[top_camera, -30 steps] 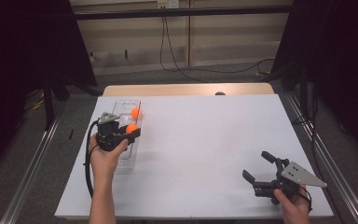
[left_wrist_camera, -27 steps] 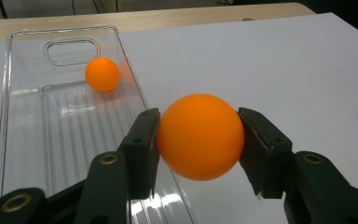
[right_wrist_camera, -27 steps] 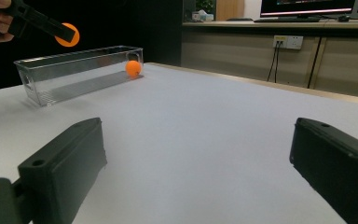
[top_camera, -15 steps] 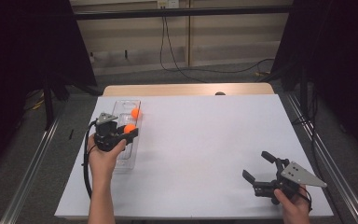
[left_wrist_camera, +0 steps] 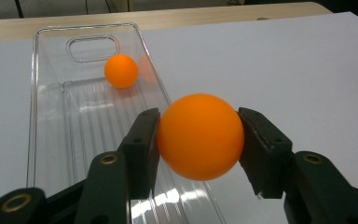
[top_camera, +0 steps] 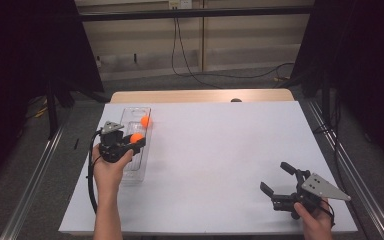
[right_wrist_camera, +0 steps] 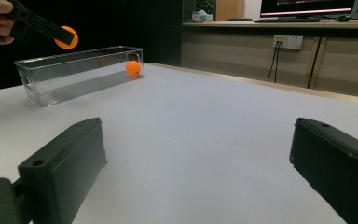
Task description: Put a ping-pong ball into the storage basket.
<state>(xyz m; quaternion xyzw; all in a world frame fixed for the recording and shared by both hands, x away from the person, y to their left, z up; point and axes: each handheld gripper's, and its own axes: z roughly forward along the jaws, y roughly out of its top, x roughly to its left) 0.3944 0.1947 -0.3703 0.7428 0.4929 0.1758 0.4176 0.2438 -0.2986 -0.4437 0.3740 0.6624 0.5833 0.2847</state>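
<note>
- Here, a long clear box [top_camera: 136, 145] sits on the white table [top_camera: 220, 160], and everything else is placed from that box.
- The left gripper [left_wrist_camera: 198, 140] is up above the box, over its right wall.
- Its two black jaws squeeze an orange ball [left_wrist_camera: 200, 136], one jaw on each side.
- A second orange ball [left_wrist_camera: 121, 71] lies inside the box, down at the far end, near the handle hole.
- The right gripper [top_camera: 279, 189] is well away from the box, low by the near table edge.
- Its jaws are spread wide apart with nothing between them.
</note>
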